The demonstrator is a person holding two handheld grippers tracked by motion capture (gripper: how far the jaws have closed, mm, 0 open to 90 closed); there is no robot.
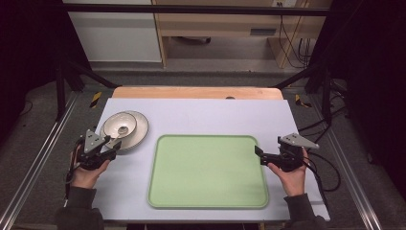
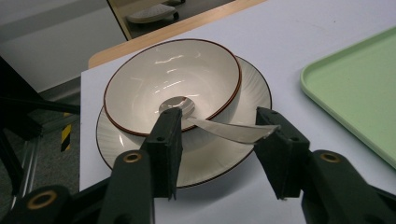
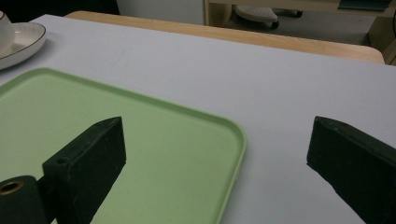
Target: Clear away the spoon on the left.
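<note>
Step in hand, as I read it: grabbing the spoon (image 2: 229,130) out of the bowl (image 2: 173,88). In the left gripper view the left gripper (image 2: 219,135) brackets the spoon handle with its jaws half closed; the right-hand jaw tip touches the handle's end, the other jaw sits at the spoon's neck by the bowl rim, not clearly pressing, so no firm clamp yet. Spoon head rests in the bowl bottom and the handle sticks out over the rim above the plate (image 2: 205,158) under the bowl.

Next move probably needs the jaws closed fully on the thin handle, then a straight lift so the spoon head clears the bowl rim without tipping the bowl.

Right gripper (image 1: 262,154) hovers at the tray's right edge, jaws wide apart with nothing between them, one over the green tray (image 3: 140,154), one over the bare table (image 1: 215,117).

Room: bowl and plate sit near the table's left edge, little margin there. Tray just to their right is bare, with plenty of open table beyond it toward the far wooden edge
</note>
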